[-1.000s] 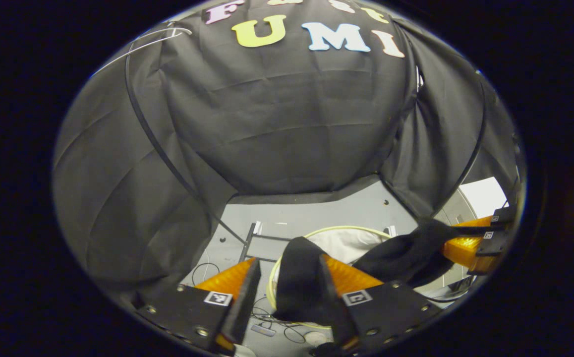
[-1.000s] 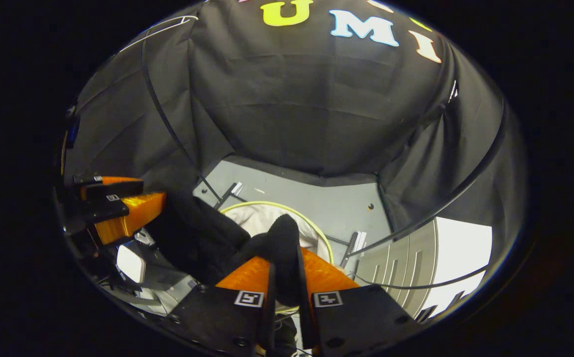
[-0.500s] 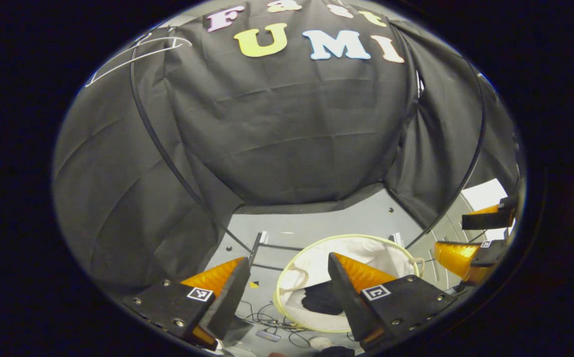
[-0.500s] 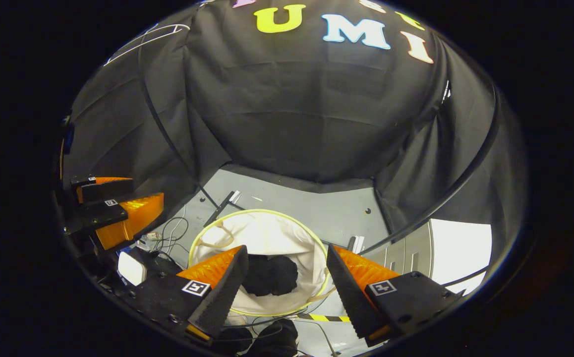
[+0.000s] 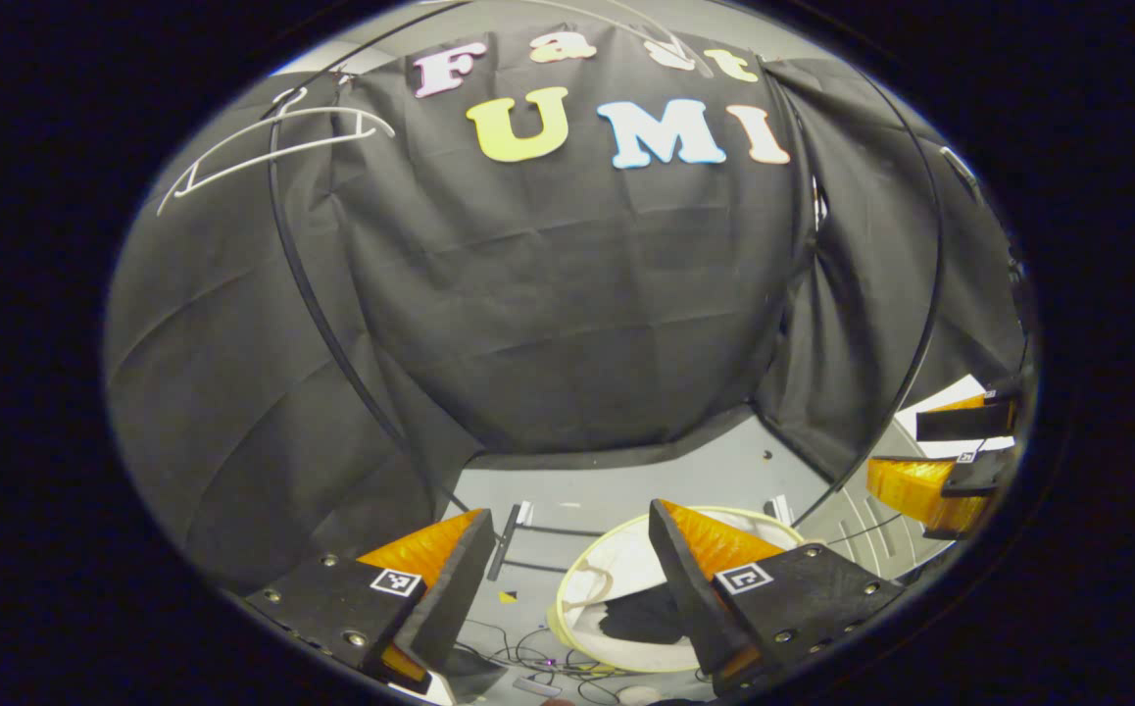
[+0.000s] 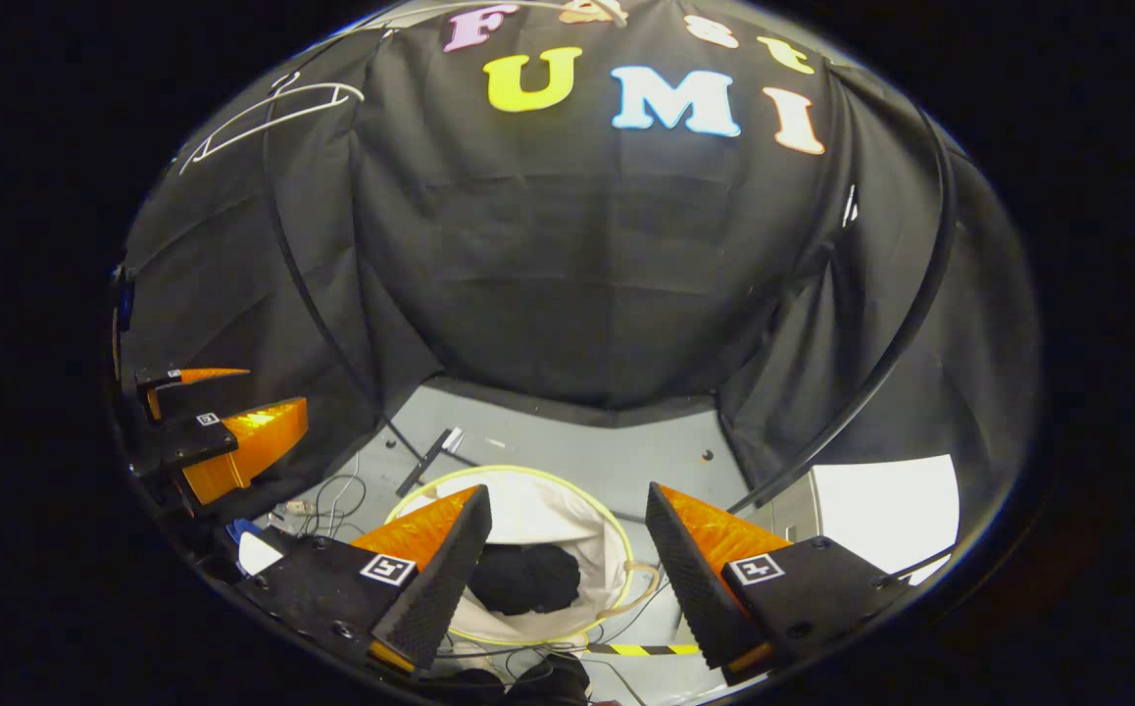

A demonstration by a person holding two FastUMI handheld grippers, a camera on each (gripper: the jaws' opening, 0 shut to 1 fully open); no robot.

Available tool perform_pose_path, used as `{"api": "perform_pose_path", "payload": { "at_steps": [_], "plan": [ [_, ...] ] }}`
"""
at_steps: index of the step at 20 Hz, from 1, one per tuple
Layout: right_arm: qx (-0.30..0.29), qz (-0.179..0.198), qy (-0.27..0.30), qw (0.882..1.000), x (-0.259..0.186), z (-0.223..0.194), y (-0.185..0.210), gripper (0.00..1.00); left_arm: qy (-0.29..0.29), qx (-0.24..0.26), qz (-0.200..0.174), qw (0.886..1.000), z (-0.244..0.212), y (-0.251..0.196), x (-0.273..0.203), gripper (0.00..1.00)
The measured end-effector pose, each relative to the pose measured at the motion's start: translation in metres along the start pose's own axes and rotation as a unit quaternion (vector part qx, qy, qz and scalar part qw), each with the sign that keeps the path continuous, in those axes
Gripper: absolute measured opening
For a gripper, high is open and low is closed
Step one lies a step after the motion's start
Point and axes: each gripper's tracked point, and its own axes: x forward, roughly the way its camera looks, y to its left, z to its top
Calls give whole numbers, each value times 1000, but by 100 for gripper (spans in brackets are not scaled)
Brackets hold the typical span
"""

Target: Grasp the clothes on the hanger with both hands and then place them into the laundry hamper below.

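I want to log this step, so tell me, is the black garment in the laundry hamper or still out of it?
In. The black garment lies bunched at the bottom of the white laundry hamper, and both grippers are open, holding nothing.

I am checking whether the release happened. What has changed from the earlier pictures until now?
One second ago both grippers were shut on the black garment above the hamper. The left gripper and right gripper have since opened their jaws, let it go and risen. The black garment now lies inside the laundry hamper. The hamper and the bare white hanger stayed in place.
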Motion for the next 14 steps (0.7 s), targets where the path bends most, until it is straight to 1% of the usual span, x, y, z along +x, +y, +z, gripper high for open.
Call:
{"api": "perform_pose_path", "payload": {
  "at_steps": [2, 6, 8, 9, 12, 13, 14],
  "plan": [
    [9, -10, -29, 1000, -15, 21, -2, 100, -26, -4, -4, 1000, 23, 6, -11, 93],
    [15, -36, -89, 995, -57, 64, -15, 100, -87, -4, -10, 996, 75, 18, -50, 94],
    [20, -46, -122, 991, -81, 83, -24, 100, -116, -11, -5, 993, 96, 27, -74, 93],
    [21, -48, -135, 989, -93, 92, -27, 96, -130, -16, -1, 991, 106, 30, -85, 93],
    [11, -66, -175, 982, -128, 117, -48, 97, -158, -27, 1, 987, 135, 35, -115, 93],
    [8, -69, -190, 979, -140, 127, -54, 100, -166, -28, 6, 986, 145, 36, -126, 93],
    [7, -71, -202, 977, -152, 134, -60, 98, -175, -28, 12, 984, 157, 36, -138, 93]
  ]
}}
